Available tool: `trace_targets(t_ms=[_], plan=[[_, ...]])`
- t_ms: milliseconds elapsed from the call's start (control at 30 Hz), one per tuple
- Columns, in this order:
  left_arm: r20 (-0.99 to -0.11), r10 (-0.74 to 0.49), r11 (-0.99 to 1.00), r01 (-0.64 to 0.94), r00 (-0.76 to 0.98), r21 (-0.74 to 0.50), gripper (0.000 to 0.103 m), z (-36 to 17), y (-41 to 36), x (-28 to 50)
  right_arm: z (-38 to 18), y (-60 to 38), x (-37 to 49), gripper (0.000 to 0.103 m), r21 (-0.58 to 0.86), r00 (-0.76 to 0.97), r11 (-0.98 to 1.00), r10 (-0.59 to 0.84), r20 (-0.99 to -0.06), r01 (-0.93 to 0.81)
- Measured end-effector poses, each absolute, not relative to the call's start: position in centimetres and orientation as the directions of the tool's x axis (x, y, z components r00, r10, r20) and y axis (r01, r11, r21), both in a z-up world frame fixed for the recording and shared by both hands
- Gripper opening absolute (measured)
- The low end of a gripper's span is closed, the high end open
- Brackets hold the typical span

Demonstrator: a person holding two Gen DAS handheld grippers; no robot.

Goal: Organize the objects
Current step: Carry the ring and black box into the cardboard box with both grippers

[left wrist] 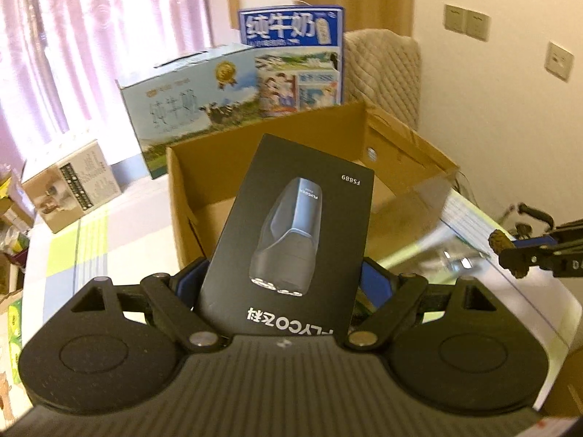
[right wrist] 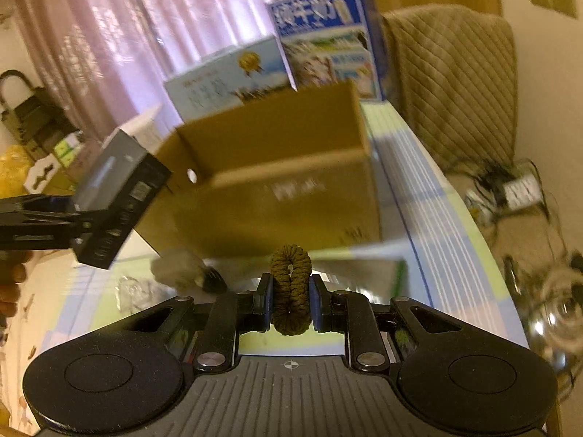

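Note:
My left gripper (left wrist: 280,284) is shut on a black Flyco shaver box (left wrist: 291,240) and holds it tilted over the near wall of an open brown cardboard box (left wrist: 266,138). In the right wrist view the same shaver box (right wrist: 120,196) hangs at the left, in front of the cardboard box (right wrist: 277,182). My right gripper (right wrist: 290,306) is shut on a brown braided hair tie (right wrist: 290,291), held above the table short of the cardboard box. The right gripper and hair tie (left wrist: 501,242) also show at the right edge of the left wrist view.
Two blue milk cartons (left wrist: 189,98) (left wrist: 295,54) stand behind the cardboard box. A small printed box (left wrist: 73,185) sits at the table's left. A quilted chair back (left wrist: 382,69) stands behind on the right. A crumpled wrapper (right wrist: 178,266) lies on the table (right wrist: 419,196).

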State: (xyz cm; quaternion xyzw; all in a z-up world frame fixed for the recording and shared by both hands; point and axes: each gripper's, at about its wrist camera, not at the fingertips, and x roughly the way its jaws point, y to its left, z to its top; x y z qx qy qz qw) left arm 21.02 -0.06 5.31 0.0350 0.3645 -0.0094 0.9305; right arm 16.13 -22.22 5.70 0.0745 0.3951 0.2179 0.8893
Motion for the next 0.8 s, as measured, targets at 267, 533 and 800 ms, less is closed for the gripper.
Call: trace_targets(t_ms=[267, 533, 800], plan=[[-0.672, 0.096, 0.995, -0.083, 0.735, 0.05, 0.085, 6.4, 0.6, 25.2, 8.0, -20.2, 21.4, 0.017, 0.28, 0.62, 0.868, 0.49, -0.613, -0.409], [-0.685, 0.169, 0.982, -0.181, 0.709, 0.054, 0.085, 6.3, 0.7, 30.5, 8.3, -18.2, 27.9, 0.017, 0.23, 0.632, 0.879, 0.463, -0.622, -0.418], [-0.759, 0.213, 0.96, -0.277, 0.615, 0.045, 0.085, 3.7, 1.7, 35.1, 6.0, -17.6, 32.7, 0.017, 0.17, 0.586, 0.895, 0.404, -0.702, -0.412]])
